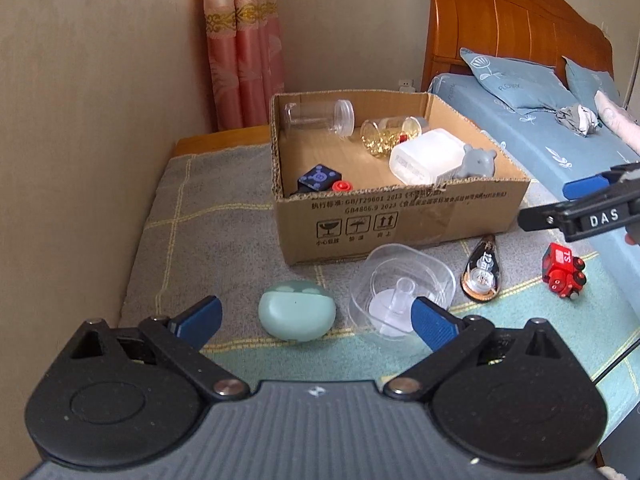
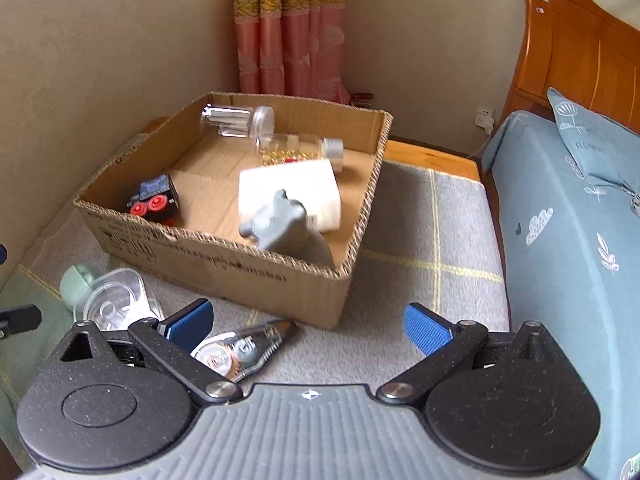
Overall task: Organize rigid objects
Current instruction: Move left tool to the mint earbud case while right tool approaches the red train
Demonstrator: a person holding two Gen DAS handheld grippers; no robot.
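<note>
Mint-green plastic, the pebble-shaped case [image 1: 296, 310] lies on the blanket [image 1: 208, 216] just ahead of my left gripper [image 1: 316, 316], whose fingers are spread wide and empty. It looks light, hard and slick, so I'd pinch its narrow flanks. My right gripper [image 2: 308, 324] is also wide apart, holding nothing, near the cardboard box [image 1: 400, 224].

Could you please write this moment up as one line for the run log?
left gripper: open, over mint case | right gripper: open, empty | cardboard box: partly filled | red toy train, correction tape: outside on mat
</note>
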